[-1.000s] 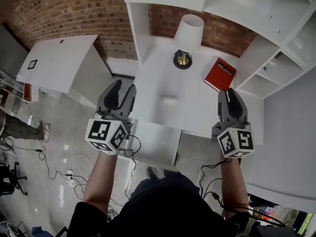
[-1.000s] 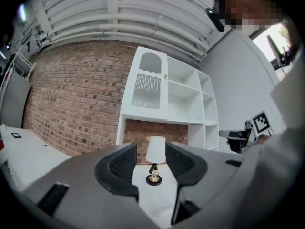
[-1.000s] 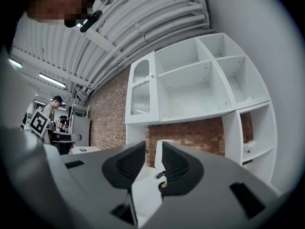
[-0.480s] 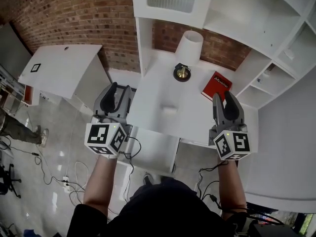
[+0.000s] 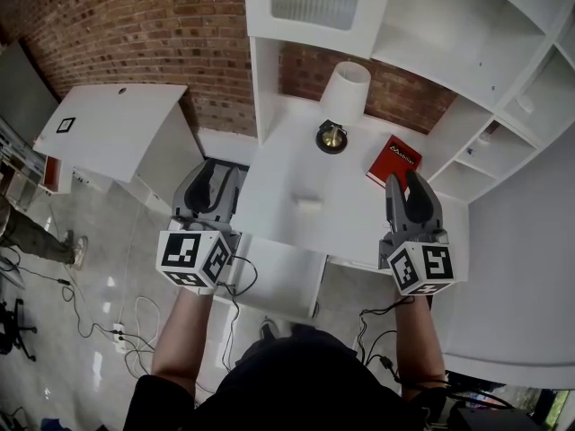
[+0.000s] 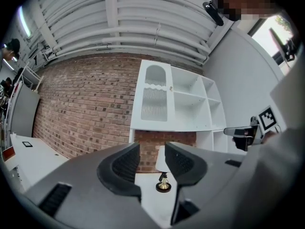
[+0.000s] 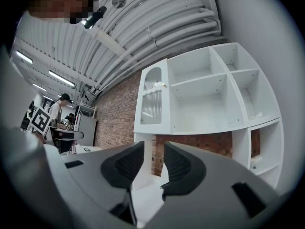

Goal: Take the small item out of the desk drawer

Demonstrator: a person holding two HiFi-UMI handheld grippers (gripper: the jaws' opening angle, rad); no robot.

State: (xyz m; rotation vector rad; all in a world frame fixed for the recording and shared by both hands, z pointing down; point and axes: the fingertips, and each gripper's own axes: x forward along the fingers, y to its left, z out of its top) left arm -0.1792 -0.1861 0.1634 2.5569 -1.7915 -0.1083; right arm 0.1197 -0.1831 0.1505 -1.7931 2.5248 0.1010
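The white drawer box (image 5: 280, 275) hangs under the front edge of the white table (image 5: 269, 173), left of the table's middle. Only its outside shows in the head view, so the small item cannot be made out. A small pale object (image 5: 307, 203) lies on the table top near its centre; what it is cannot be told.

The left gripper (image 5: 222, 171) hovers just off the table's left front corner and points level towards the back. In the left gripper view (image 6: 152, 159) its dark ribbed fingers (image 6: 125, 163) stand partly apart with nothing between them. The right gripper (image 5: 403, 182) hangs over the table's right front part, also level. Its fingers (image 7: 127, 165) have just been closing, yet a narrow gap remains in the right gripper view (image 7: 153, 159) and they hold nothing.

At the back of the table stands a lamp with a white shade and a round brass base (image 5: 332, 136). A flat red book (image 5: 393, 160) lies at the table's right rear. White open shelving (image 5: 449, 34) rises above and to the right of the table, against a red brick wall (image 5: 135, 34). A second white desk (image 5: 108, 128) stands to the table's left, and black cables (image 5: 117, 321) trail over the grey floor below it.
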